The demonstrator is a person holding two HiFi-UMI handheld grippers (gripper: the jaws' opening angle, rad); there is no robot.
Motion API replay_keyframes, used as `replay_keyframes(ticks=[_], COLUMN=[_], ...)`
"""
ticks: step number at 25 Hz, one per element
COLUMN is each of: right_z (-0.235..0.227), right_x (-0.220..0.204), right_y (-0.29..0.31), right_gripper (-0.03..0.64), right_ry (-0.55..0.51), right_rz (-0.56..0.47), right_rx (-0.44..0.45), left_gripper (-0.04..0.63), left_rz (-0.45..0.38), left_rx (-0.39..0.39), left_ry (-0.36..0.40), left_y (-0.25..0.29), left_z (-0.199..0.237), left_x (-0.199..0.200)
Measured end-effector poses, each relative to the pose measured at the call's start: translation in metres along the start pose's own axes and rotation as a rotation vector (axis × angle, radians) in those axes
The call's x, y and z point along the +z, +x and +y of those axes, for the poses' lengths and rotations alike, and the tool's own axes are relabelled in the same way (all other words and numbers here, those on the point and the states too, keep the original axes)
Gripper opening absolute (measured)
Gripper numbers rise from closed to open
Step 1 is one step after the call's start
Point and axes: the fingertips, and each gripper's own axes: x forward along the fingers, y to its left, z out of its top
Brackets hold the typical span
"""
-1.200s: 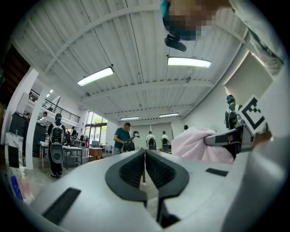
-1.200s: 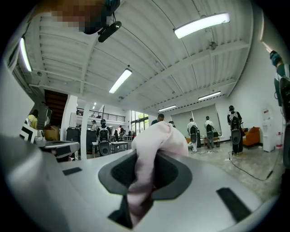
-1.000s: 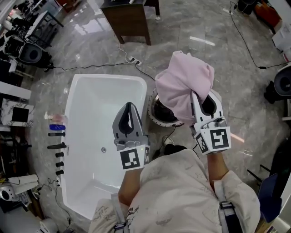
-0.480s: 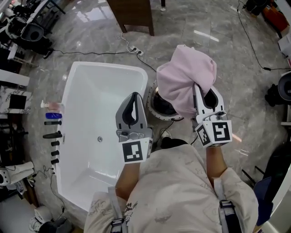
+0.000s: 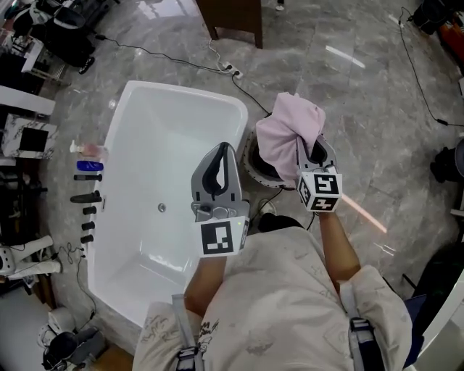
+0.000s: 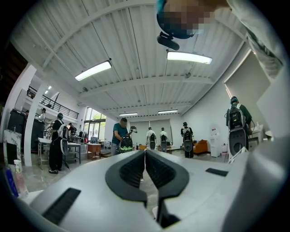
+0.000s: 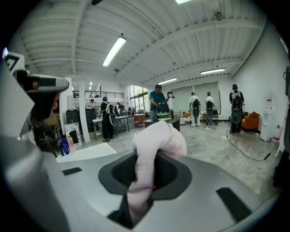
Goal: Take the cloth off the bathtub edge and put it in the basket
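Note:
A pale pink cloth hangs bunched from my right gripper, which is shut on it just above the round dark basket beside the bathtub. In the right gripper view the cloth is pinched between the jaws and bulges out past their tips. My left gripper is held over the tub's right rim, pointing level, jaws shut with nothing between them. Most of the basket is hidden under the cloth.
Bottles and dark tap fittings line the tub's left rim. A power cable runs over the marble floor to a brown cabinet. Equipment stands at the far left. Several people stand at the hall's far end.
My right gripper has dropped with the cloth, from well above the basket to just over it. The left gripper has stayed over the tub rim.

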Motion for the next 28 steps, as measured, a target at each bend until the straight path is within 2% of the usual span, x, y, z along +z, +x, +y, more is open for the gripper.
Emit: replay_keyframes(ticks=[10, 16, 19, 22, 28], right_z=[-0.01, -0.012, -0.011, -0.006, -0.002], right_x=[-0.14, -0.21, -0.239, -0.248, -0.248], right_y=[0.061, 0.083, 0.079, 0.079, 0.087], right_gripper=[0.063, 0.057, 0.054, 0.048, 0.048], right_ry=[0.024, -0.086, -0.031, 0.032, 0.008], right_rz=[0.323, 0.52, 0.629, 0.667, 0.668], right_rx=[-0.042, -0.043, -0.064, -0.09, -0.072], left_gripper=[0.006, 0.006, 0.006, 0.006, 0.006], left_rz=[0.004, 0.027, 0.026, 0.039, 0.049], left_rx=[0.056, 0.079, 0.071, 0.077, 0.091], left_ry=[-0.005, -0.002, -0.001, -0.013, -0.01], left_y=[-0.01, -0.018, -0.018, -0.02, -0.02], left_z=[0.009, 0.008, 0.005, 0.007, 0.011], left_x=[0.0, -0.008, -0.009, -0.013, -0.015])
